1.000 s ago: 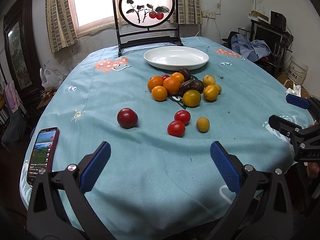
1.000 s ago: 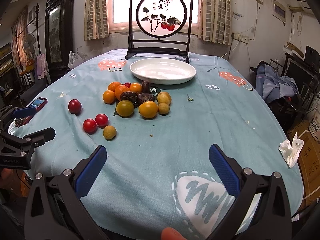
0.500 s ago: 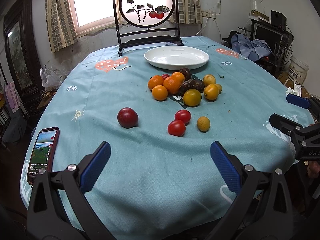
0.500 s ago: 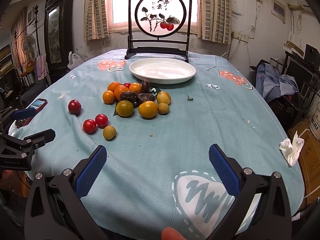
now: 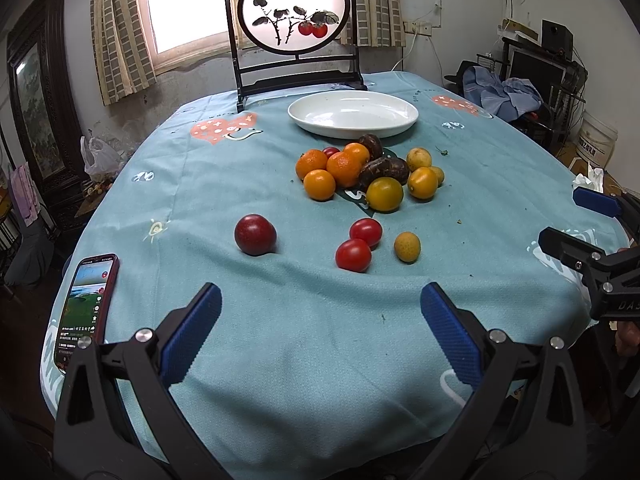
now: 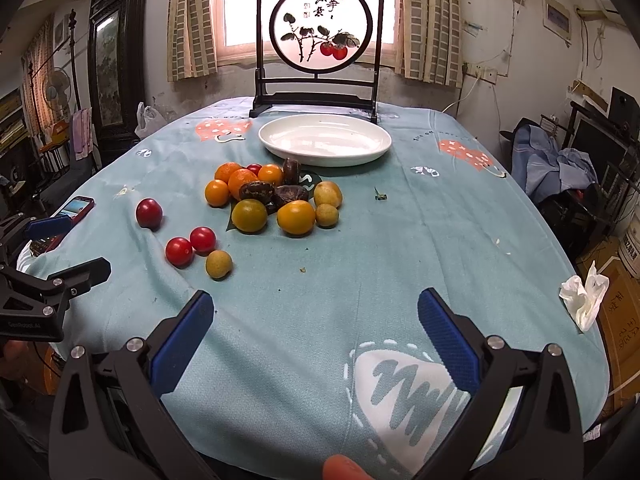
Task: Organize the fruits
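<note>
- Left gripper [image 5: 320, 320]: jaws wide apart, empty, hovering over the near table edge.
- Right gripper [image 6: 314, 326]: jaws wide apart, empty, also at the near edge.
- Fruit pile [image 5: 370, 172]: oranges, yellow and dark fruits clustered mid-table, just before the plate [image 5: 353, 128].
- Plate: white, holds no fruit.
- Loose fruit: plum [image 5: 255, 234], two tomatoes [image 5: 359, 244], small yellow fruit [image 5: 407, 246], nearer the grippers.
- Phone [image 5: 86, 304]: left table edge.
</note>
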